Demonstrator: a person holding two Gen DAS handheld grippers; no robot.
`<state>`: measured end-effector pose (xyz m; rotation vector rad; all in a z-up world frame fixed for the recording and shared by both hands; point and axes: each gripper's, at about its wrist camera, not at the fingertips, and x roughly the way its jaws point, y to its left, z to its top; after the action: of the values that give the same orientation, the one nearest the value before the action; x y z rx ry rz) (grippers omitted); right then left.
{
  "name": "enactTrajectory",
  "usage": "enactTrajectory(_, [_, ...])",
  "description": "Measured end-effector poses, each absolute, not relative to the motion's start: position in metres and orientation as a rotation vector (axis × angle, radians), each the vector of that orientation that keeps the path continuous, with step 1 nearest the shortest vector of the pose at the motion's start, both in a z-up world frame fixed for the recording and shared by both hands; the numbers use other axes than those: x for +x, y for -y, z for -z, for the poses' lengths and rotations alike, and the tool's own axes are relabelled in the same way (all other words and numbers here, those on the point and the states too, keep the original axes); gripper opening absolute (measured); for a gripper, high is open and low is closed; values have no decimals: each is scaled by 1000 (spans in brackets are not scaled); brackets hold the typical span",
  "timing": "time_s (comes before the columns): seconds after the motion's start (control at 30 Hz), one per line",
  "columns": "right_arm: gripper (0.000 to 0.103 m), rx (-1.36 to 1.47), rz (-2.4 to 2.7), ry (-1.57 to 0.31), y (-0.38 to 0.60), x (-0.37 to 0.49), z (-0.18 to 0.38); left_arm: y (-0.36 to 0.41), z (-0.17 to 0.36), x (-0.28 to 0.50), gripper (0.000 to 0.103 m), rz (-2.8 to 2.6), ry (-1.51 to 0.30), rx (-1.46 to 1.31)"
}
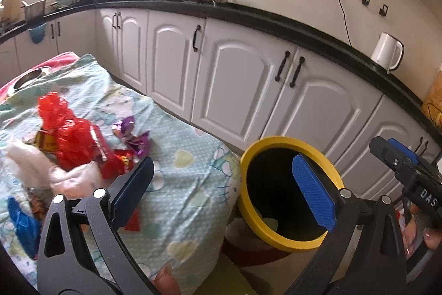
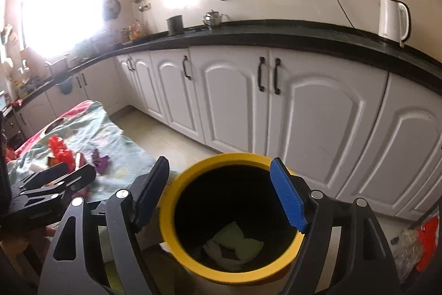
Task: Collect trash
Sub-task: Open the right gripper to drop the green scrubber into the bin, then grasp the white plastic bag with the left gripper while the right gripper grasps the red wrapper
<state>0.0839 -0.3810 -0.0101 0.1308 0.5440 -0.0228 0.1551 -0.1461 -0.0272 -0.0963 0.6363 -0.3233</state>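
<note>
Hovering above the round yellow-rimmed bin with a black inside [image 2: 232, 220], the right tongs [image 2: 221, 195] stand wide apart with nothing between them; pale crumpled scraps [image 2: 234, 242] lie at the bin's bottom. The left tongs [image 1: 223, 190] gape fully, empty too. At ten o'clock from the bin, red, purple and white crumpled wrappers [image 1: 80, 145] lie heaped on the cloth-covered surface [image 1: 179, 184].

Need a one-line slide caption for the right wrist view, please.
Right gripper, fingers open and empty, above the yellow-rimmed bin holding a few scraps; wrappers remain on the table.
</note>
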Motion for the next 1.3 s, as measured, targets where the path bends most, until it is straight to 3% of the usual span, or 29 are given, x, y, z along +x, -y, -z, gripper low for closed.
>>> enactTrajectory(0.33, [79,93,-49,-500,338,73,-7,108,12,144,92,260,-566,-137])
enactTrajectory(1.3, [80,-10,-268,-530,227,76,-3,-10,18,145,92,29,-516,-262])
